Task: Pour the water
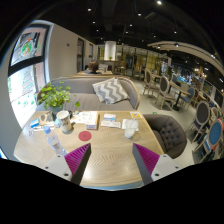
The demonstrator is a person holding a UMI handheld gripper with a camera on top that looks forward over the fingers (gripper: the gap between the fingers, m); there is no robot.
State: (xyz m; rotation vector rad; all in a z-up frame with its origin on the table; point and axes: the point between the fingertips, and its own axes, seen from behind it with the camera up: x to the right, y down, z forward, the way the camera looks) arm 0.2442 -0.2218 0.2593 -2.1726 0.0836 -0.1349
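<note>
Gripper view: claw (112, 160) open (nothing between) above wooden table (108, 150).

— What can't you make out from my gripper (112, 160)?
— The small items on the table (110, 150) are too tiny to name; one by the plant (55, 97) is perhaps a bottle. My fingers' lower ends are cut off.

The desk (110, 150) is pale wood. The finger pads (77, 158) are magenta. A red coaster (85, 135) lies near the desk's left edge. The plant (52, 97) is green. The sofa cushion (112, 91) has a grey-and-white zigzag. The armchair (168, 132) is dark grey.
</note>
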